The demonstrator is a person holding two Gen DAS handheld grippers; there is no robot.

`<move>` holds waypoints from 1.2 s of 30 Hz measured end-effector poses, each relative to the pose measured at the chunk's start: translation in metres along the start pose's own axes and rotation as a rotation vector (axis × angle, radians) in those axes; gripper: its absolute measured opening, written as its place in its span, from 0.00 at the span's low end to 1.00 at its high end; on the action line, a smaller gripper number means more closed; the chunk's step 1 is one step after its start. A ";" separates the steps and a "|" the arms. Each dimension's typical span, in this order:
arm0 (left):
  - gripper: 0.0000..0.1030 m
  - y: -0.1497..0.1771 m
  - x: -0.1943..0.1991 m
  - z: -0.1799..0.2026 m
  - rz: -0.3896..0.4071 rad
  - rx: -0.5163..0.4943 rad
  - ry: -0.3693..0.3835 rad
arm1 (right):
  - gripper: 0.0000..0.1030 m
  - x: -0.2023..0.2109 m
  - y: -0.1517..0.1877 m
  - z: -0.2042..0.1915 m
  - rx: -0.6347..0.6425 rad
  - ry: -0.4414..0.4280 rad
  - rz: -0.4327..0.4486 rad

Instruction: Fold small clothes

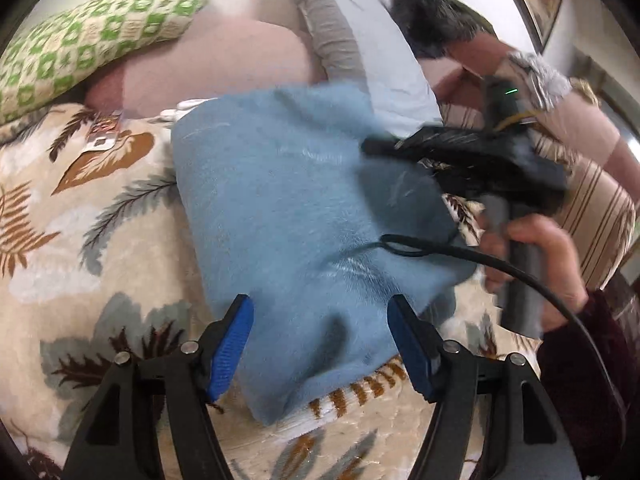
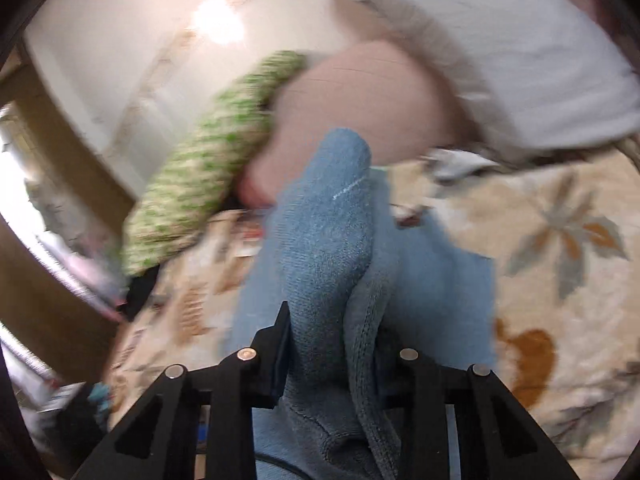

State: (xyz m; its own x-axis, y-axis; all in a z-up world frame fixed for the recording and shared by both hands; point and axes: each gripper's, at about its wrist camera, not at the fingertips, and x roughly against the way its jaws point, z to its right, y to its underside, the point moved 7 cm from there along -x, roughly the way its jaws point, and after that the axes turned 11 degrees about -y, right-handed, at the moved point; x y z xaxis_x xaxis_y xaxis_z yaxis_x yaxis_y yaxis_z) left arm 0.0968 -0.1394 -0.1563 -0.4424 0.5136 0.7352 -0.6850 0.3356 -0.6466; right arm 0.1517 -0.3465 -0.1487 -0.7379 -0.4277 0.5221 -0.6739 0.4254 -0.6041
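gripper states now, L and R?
Left gripper: open, over the blue cloth, nothing held.
Right gripper: shut on the blue cloth.

- A bed is seen, covered by a cream blanket (image 1: 100, 240) printed with brown and grey-blue leaves and ferns; it fills the lower left of the left wrist view.
- A light blue fleece cloth (image 1: 288, 200) is spread on the blanket at the centre of the frame.
- A green-and-cream checked pillow (image 1: 84, 44) is laid at the upper left.
- A pink cushion (image 1: 224, 68) is placed beside it, top centre.
- A white pillow with a grey frilled edge (image 1: 380, 68) is propped right of the cushion.
- A small white object (image 1: 180, 110), too blurred to identify, is seen just above the cloth's upper left corner.
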 end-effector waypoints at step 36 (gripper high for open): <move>0.68 -0.013 -0.004 -0.057 0.008 0.196 -0.133 | 0.50 0.010 0.046 -0.004 -0.103 -0.135 -0.158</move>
State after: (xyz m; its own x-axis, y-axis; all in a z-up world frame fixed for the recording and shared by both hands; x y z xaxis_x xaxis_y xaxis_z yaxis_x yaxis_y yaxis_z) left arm 0.1402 -0.1010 -0.1618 -0.5117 0.4026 0.7590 -0.7748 0.1655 -0.6102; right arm 0.1132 -0.3280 -0.1691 -0.6157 -0.5955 0.5160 -0.7862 0.4204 -0.4530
